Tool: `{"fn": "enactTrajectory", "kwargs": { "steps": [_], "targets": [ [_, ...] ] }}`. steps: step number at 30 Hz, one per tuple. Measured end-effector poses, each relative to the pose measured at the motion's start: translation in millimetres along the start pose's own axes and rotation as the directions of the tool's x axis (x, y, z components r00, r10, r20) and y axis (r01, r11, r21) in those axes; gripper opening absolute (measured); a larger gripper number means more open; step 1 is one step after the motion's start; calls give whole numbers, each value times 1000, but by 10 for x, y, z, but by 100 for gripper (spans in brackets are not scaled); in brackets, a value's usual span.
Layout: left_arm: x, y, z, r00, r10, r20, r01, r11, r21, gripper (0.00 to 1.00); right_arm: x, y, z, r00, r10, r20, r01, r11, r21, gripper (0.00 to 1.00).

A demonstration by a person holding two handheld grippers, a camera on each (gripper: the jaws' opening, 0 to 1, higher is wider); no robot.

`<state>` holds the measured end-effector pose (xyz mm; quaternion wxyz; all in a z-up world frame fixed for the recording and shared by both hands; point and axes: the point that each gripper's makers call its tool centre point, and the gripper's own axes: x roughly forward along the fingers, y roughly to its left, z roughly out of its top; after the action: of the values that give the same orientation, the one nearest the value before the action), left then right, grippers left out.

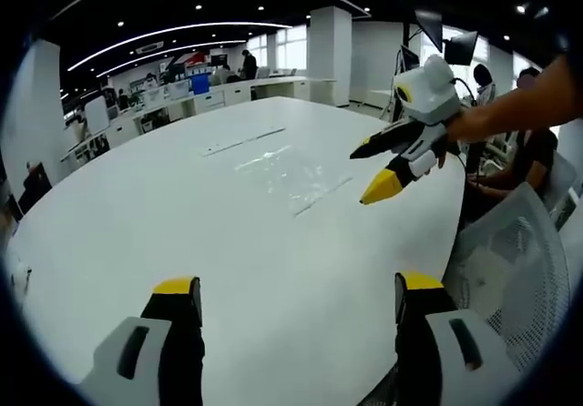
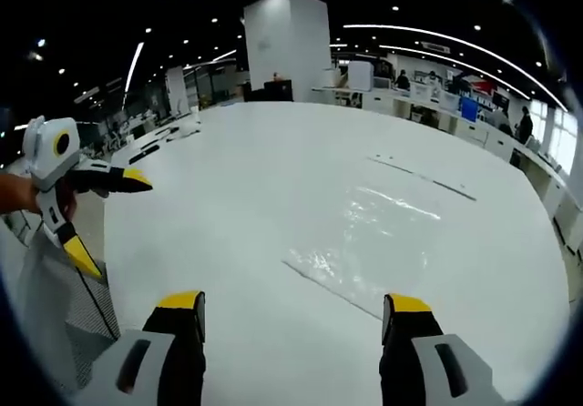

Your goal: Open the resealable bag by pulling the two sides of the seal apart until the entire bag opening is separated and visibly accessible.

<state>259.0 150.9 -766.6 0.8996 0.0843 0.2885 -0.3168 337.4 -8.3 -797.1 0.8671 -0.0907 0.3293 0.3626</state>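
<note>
1. Lying flat on the white table (image 1: 137,242): a clear resealable bag (image 1: 287,174), near the middle, seal edge toward the near side in the right gripper view (image 2: 373,242).
2. Hovering over the near part of the table, touching nothing: left tongs (image 1: 296,301), jaws spread wide; showing at the left edge of the right gripper view (image 2: 105,219), likewise spread, yellow tips apart.
3. Hovering above the table just short of the bag's near edge: right tongs (image 2: 293,315), jaws spread wide, holding nothing; appearing in the left gripper view at far right (image 1: 372,171), beside the bag, tips apart, gripped by a hand (image 1: 451,142).
4. Standing at the right table edge: a white mesh chair (image 1: 510,260).
5. Running across the far half of the table: two thin seam lines (image 2: 424,178).
6. Sitting beyond the chair: a person (image 1: 524,151) in dark clothing.
</note>
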Motion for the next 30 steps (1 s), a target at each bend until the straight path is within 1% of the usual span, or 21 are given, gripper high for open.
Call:
{"fn": "enactTrajectory", "kwargs": {
  "steps": [2,3,6,9,12,14,16,18,19,22,25,28,30],
  "targets": [
    [-3,3,0,1000,2,7,-2,1000,0,89,17,-60,-19,1000,-7,-11,7,999,37,76],
    [-2,3,-3,1000,2,6,-2,1000,-7,89,19,-74,-15,1000,-5,-8,5,999,39,76],
    [30,26,-18,1000,4,-4,-4,1000,-18,89,8,-87,1,1000,-3,-3,3,1000,26,74],
    [73,32,-16,1000,3,-15,-3,1000,-7,89,1,-99,50,1000,-4,25,4,1000,17,72],
    [107,28,-8,1000,-5,-24,5,1000,8,88,26,-95,44,1000,2,18,-2,1000,4,71],
    [121,28,-11,1000,-10,-30,10,1000,20,87,42,-117,59,1000,-10,26,11,1000,-19,71],
    [133,28,-4,999,-15,-35,16,1000,27,87,74,-130,50,1000,-10,28,10,1000,-18,71],
    [144,34,7,999,-18,-36,19,1000,25,87,110,-133,18,1000,-9,15,9,1000,-20,70],
    [152,36,8,999,-21,-38,22,999,26,87,121,-139,3,1000,-10,7,11,999,-41,69],
    [166,40,4,999,-25,-46,27,999,35,86,169,-169,-29,1000,-11,-3,10,998,-65,67],
    [176,49,8,998,-29,-53,31,999,38,85,222,-225,-78,1000,-10,-28,8,997,-71,61],
    [181,52,22,998,-30,-54,32,999,38,85,268,-281,-121,999,-8,-50,4,996,-92,59],
    [185,50,34,998,-32,-53,34,999,37,85,290,-329,-143,998,-8,-61,3,996,-89,59]
  ]
}}
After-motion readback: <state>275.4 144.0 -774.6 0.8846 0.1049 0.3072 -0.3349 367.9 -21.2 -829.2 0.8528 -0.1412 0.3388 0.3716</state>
